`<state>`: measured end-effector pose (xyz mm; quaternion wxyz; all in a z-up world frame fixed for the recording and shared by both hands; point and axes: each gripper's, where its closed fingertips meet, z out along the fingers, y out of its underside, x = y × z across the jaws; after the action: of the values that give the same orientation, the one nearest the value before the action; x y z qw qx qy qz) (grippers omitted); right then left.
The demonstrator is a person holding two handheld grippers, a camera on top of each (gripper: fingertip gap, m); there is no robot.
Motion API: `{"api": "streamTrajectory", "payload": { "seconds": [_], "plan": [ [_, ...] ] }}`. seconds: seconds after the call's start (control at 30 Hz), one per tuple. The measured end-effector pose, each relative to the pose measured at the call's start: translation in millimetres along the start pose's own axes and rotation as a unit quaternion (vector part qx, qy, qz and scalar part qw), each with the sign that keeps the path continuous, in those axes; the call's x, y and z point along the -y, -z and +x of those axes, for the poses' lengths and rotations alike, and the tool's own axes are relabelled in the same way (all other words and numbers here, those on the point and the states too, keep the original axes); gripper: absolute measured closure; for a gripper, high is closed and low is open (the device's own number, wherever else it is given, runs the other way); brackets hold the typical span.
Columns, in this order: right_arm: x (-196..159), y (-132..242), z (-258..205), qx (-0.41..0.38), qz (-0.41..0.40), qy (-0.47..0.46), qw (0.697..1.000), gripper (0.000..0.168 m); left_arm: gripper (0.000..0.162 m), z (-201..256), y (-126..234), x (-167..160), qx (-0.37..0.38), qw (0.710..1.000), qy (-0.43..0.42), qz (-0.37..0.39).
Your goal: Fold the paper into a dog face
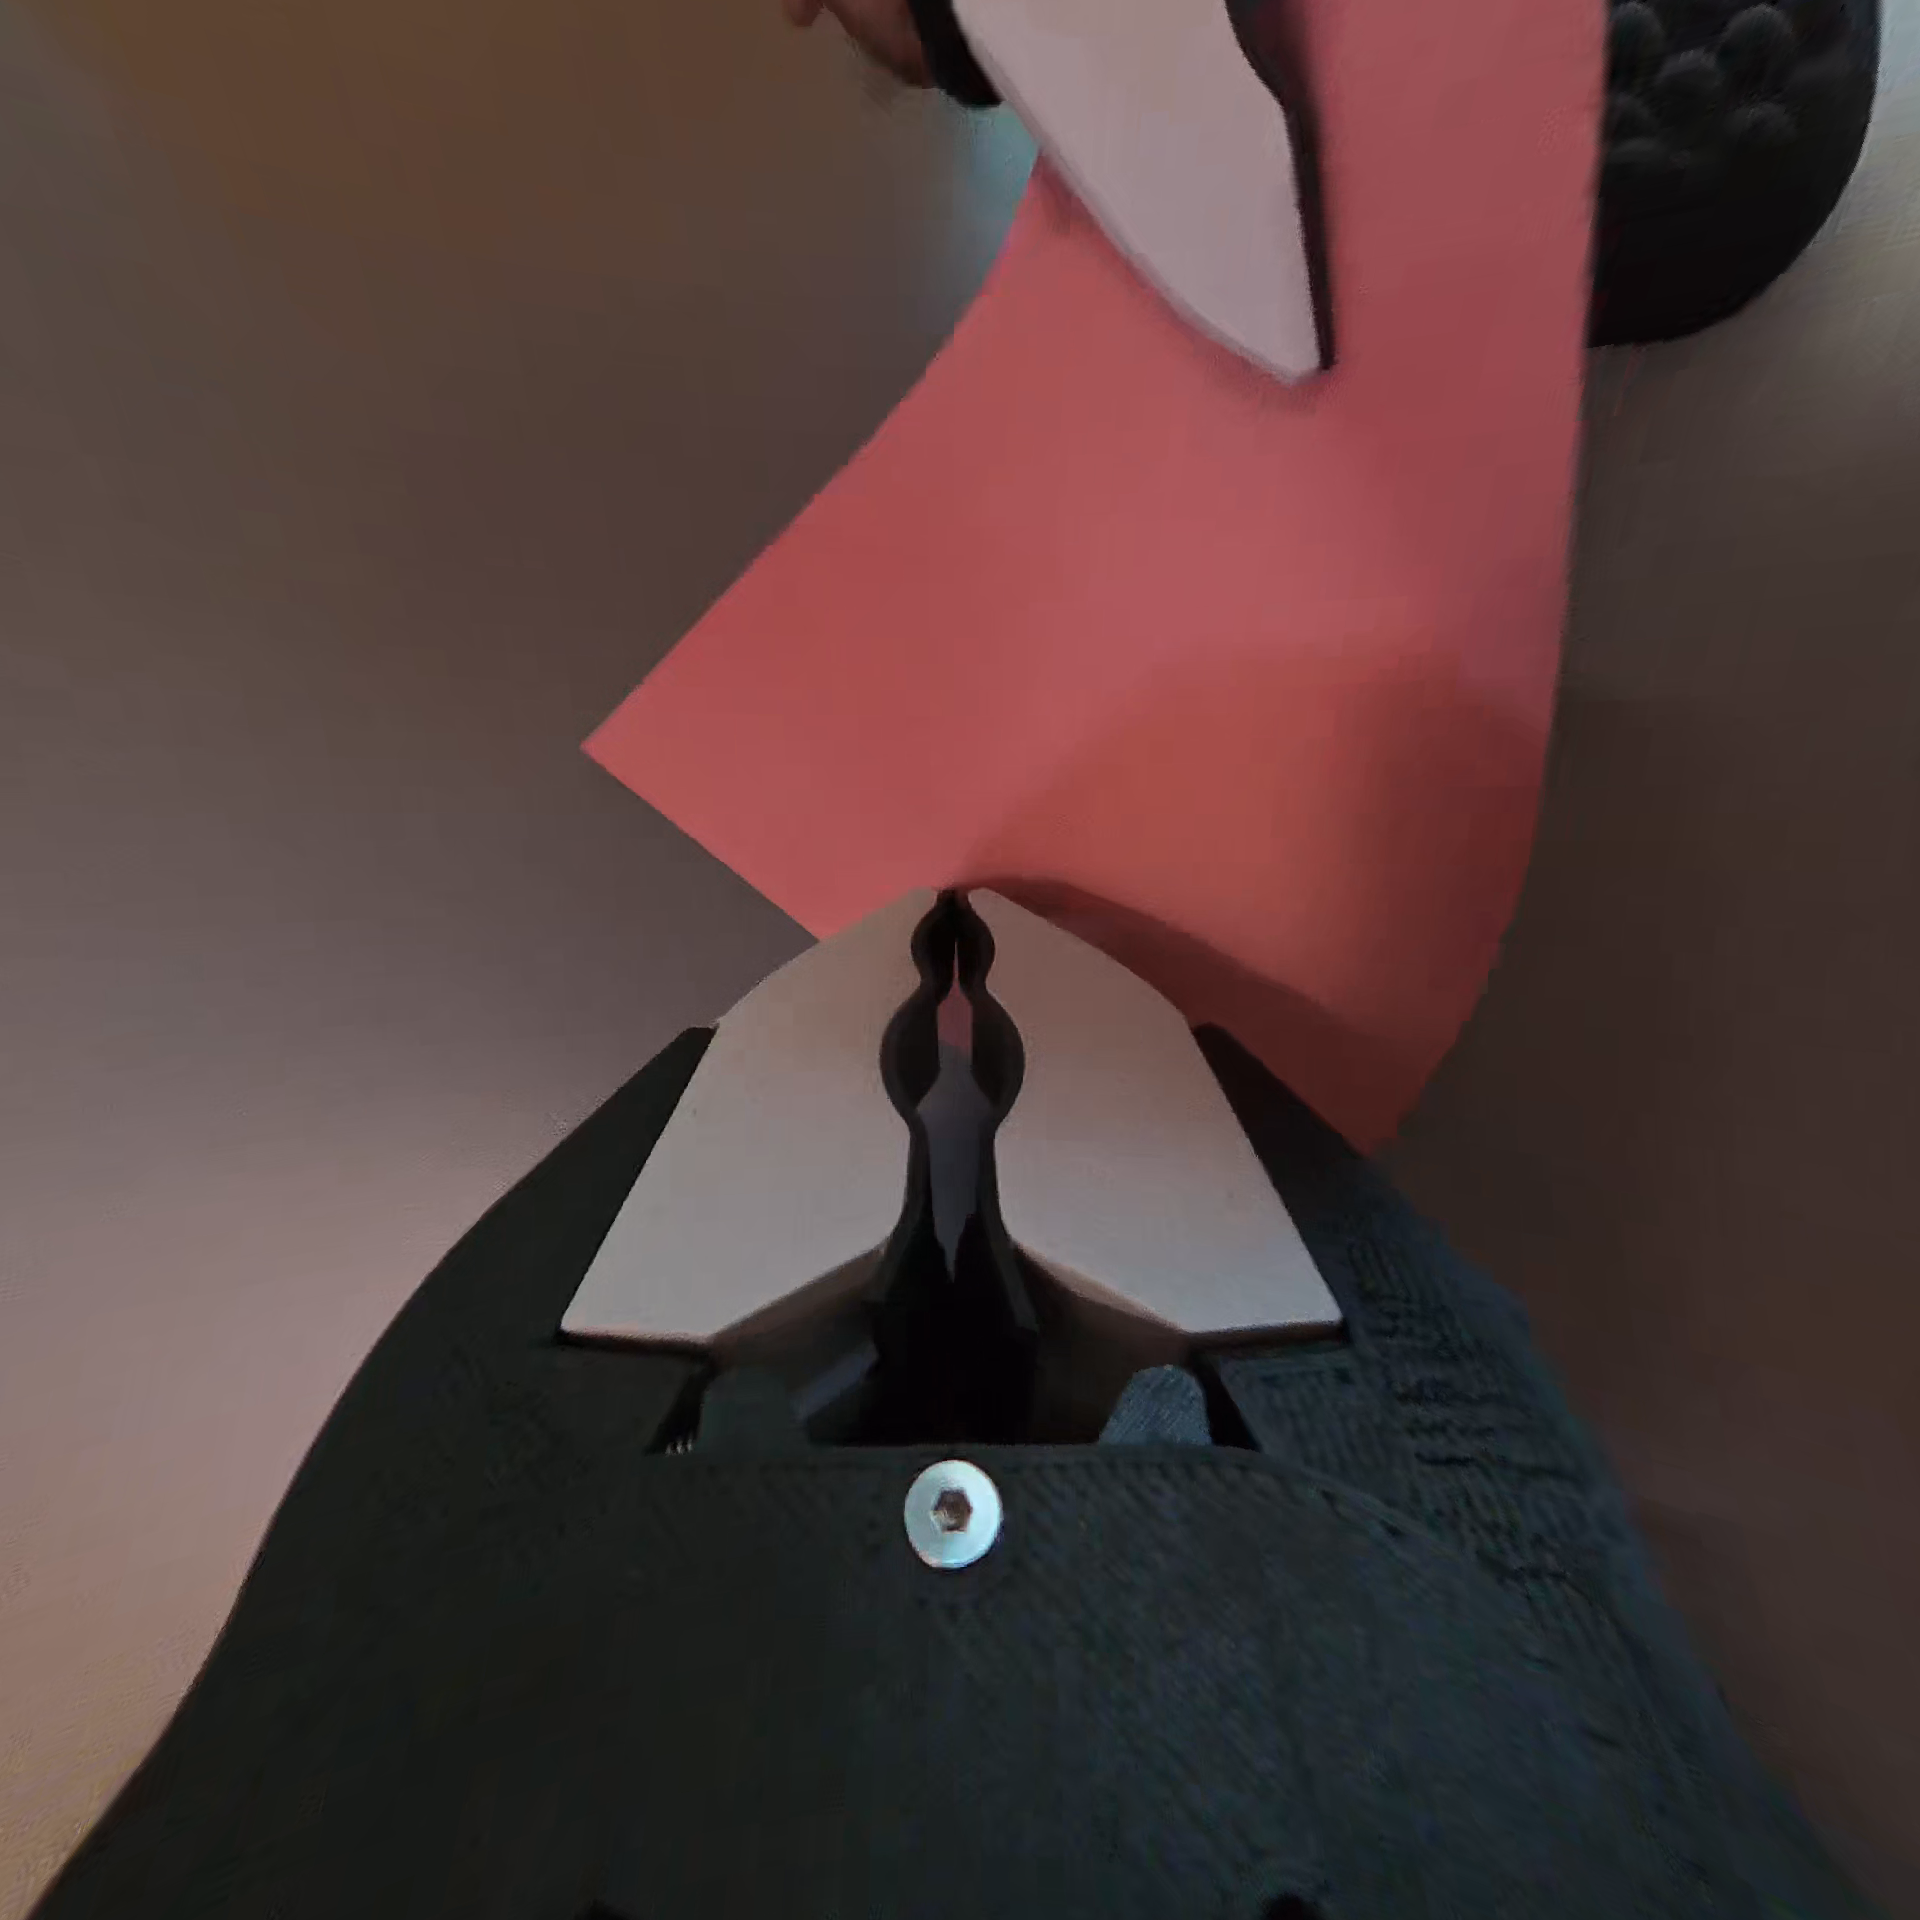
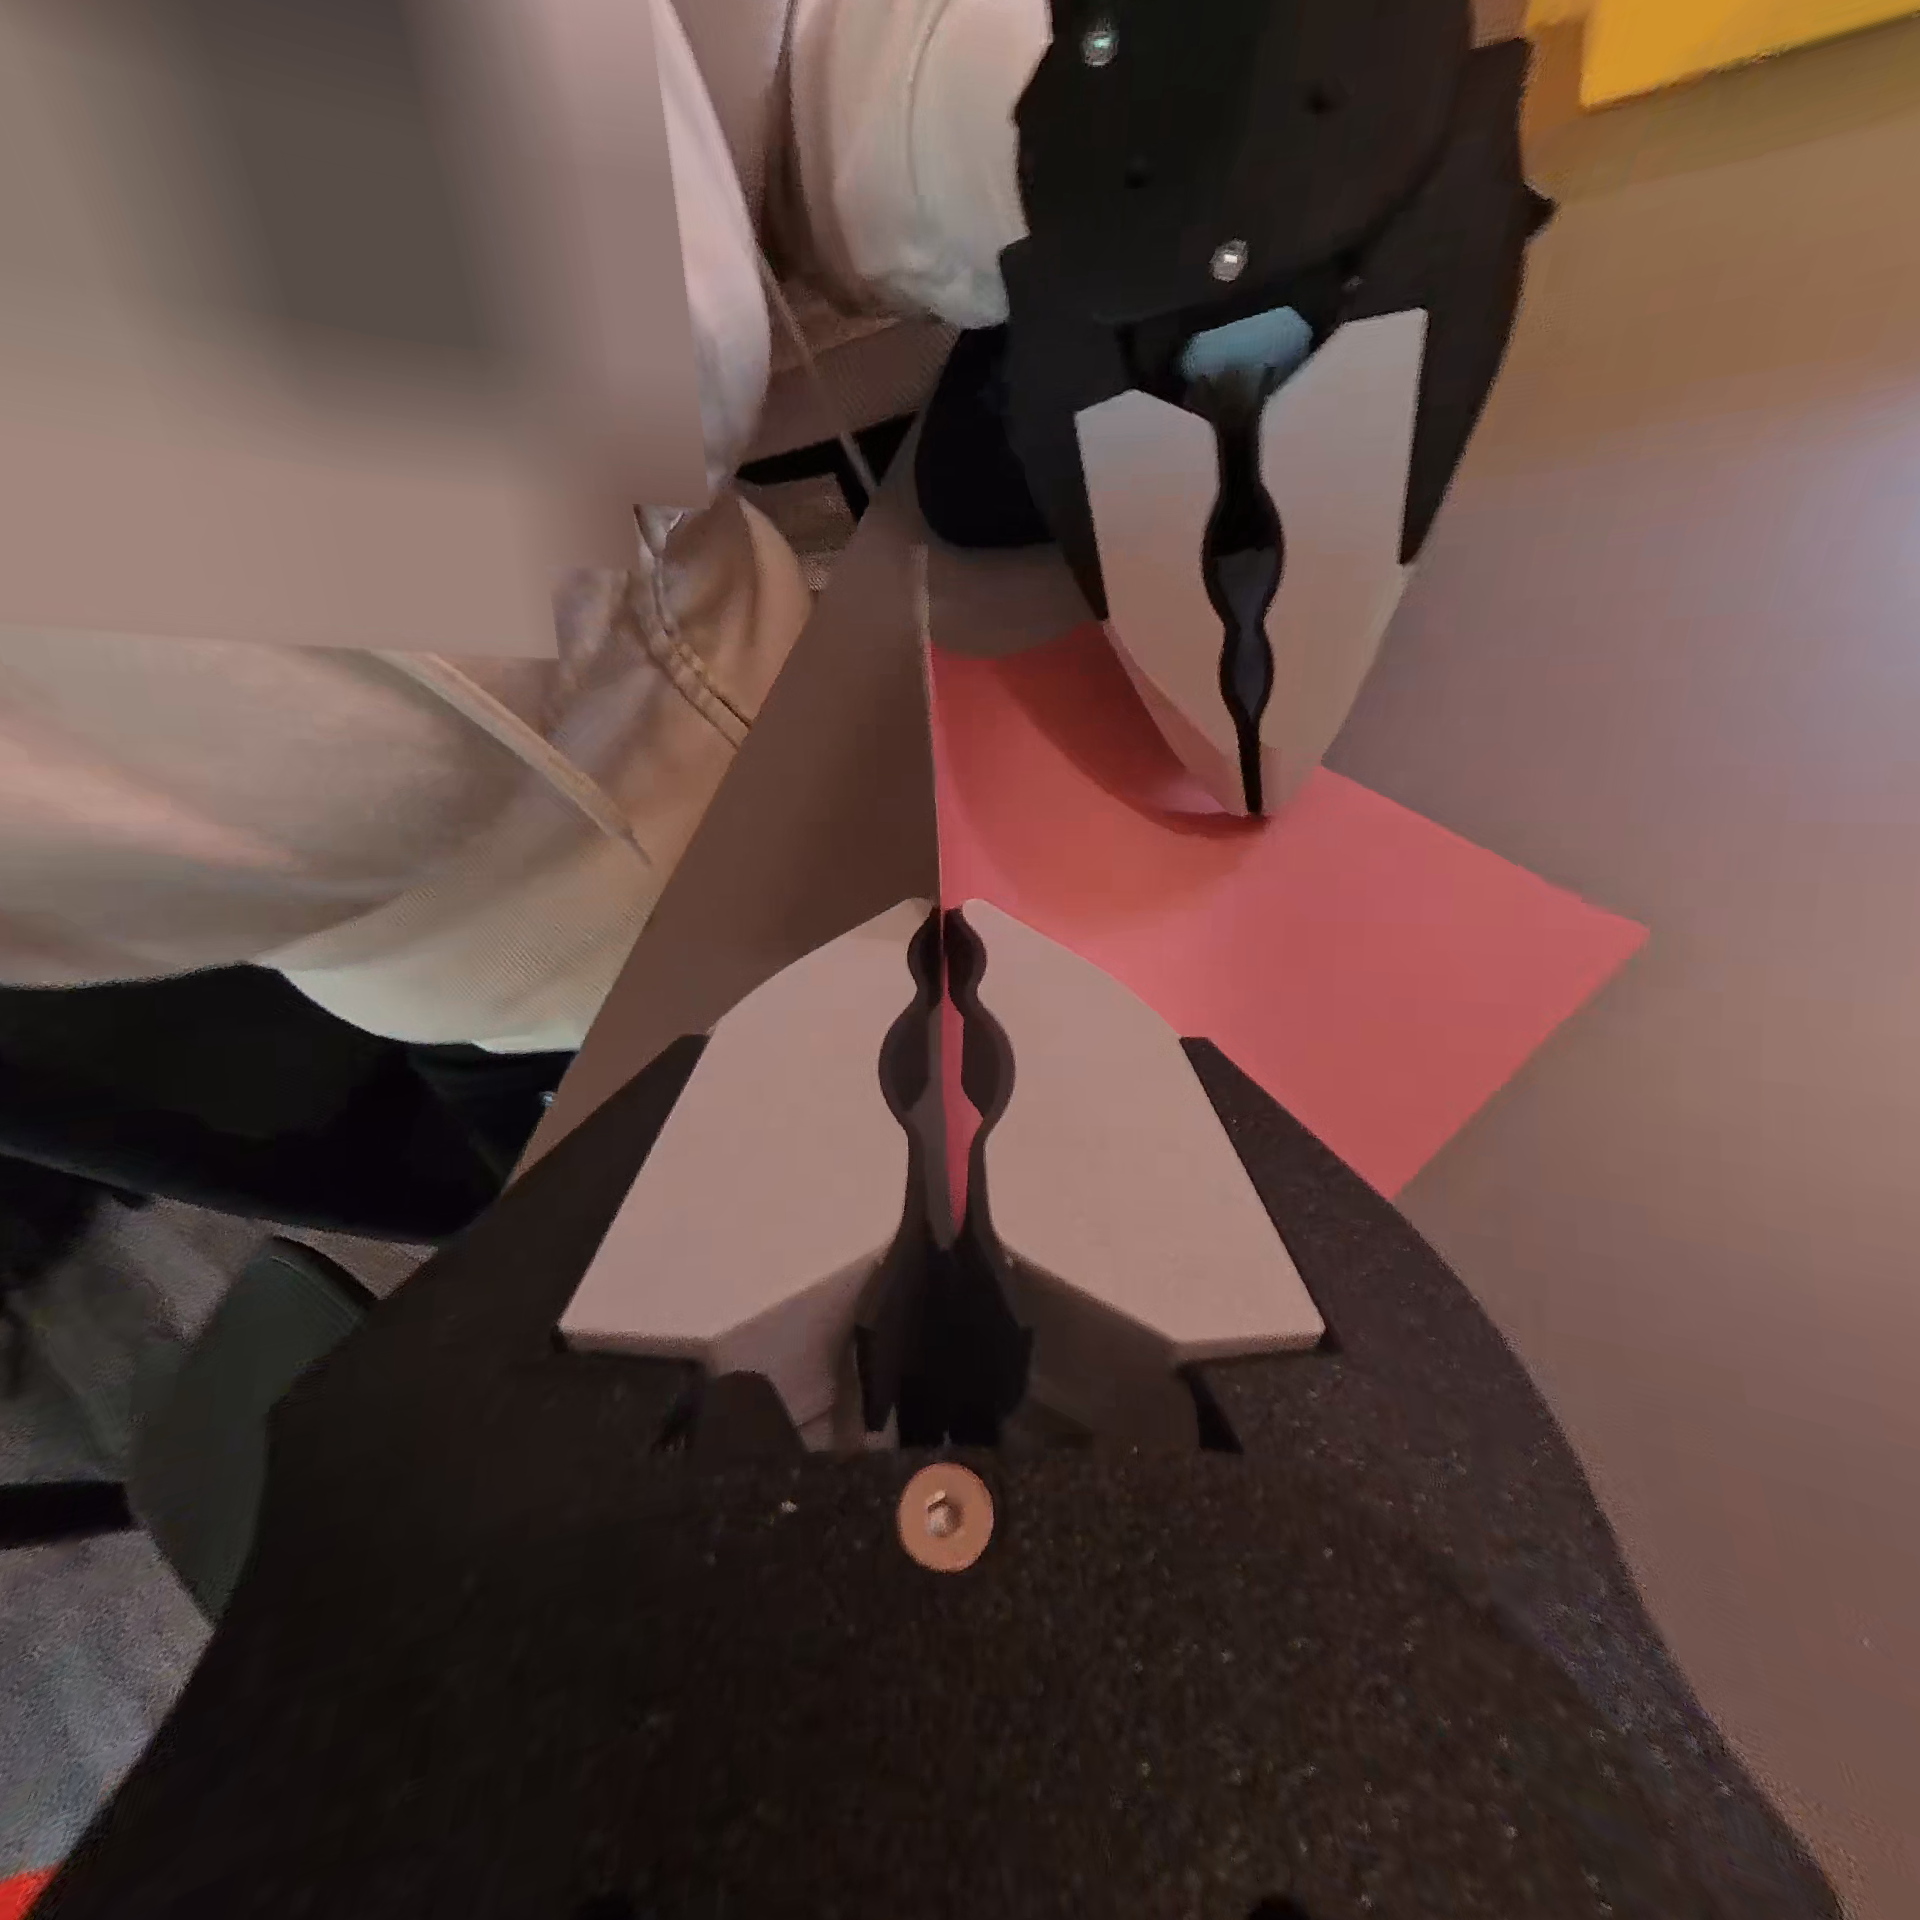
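Observation:
A sheet of paper [image 1: 1143, 675], red on one side and pale on the other, is held curved above the table between both grippers. My left gripper [image 1: 948, 904] is shut on its near edge. My right gripper [image 1: 1311, 358] shows at the top of the left wrist view, shut on the far part of the sheet. In the right wrist view, my right gripper [image 2: 940, 914] is shut on the paper [image 2: 1351, 956], which stands edge-on between the pale fingers [image 2: 1091, 1122]. The left gripper [image 2: 1252, 805] pinches the sheet farther off, tip down near the table.
The grey-brown table [image 2: 1714, 727] lies under the paper. A person in a light hooded top [image 2: 416, 779] is close on the left of the right wrist view. A yellow object [image 2: 1766, 42] is at the far top right. There is about 9 cm between the tips of the two grippers.

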<state>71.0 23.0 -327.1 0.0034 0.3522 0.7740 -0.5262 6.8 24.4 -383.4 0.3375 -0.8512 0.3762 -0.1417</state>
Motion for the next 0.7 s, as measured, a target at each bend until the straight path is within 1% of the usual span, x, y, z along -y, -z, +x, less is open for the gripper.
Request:
{"api": "streamTrajectory", "payload": {
  "seconds": [0.07, 0.13, 0.17, 0.27, 0.37, 0.47, 0.57, 0.7],
  "plan": [
    [2, 3, 15, -0.015, 0.010, -0.055, 0.998, 0.168, 0.162, 0, 0, 0, -0.013, 1.000, 0.012, 0.005],
    [3, 4, 26, -0.012, 0.021, -0.119, 0.993, 0.168, 0.162, 0, 0, 0, -0.024, 1.000, 0.016, 0.012],
    [0, 3, 33, -0.017, 0.012, -0.150, 0.988, 0.168, 0.162, 0, 0, 0, -0.029, 0.999, 0.012, 0.018],
    [-14, -3, 42, 0.004, -0.033, -0.227, 0.973, 0.168, 0.162, 0, 0, 0, -0.045, 0.998, 0.016, 0.030],
    [-22, -6, 52, 0.000, -0.050, -0.291, 0.955, 0.168, 0.162, 0, 0, 0, -0.046, 0.998, 0.018, 0.030],
    [-25, -8, 61, -0.006, -0.053, -0.331, 0.942, 0.168, 0.162, 1, 0, 0, -0.057, 0.997, 0.028, 0.031],
    [-25, -9, 64, 0.005, -0.061, -0.362, 0.930, 0.168, 0.162, 1, 0, 0, -0.063, 0.997, 0.034, 0.032],
    [-21, -6, 68, 0.014, -0.049, -0.388, 0.920, 0.168, 0.162, 1, 0, 0, -0.065, 0.997, 0.035, 0.032]
  ]
}}
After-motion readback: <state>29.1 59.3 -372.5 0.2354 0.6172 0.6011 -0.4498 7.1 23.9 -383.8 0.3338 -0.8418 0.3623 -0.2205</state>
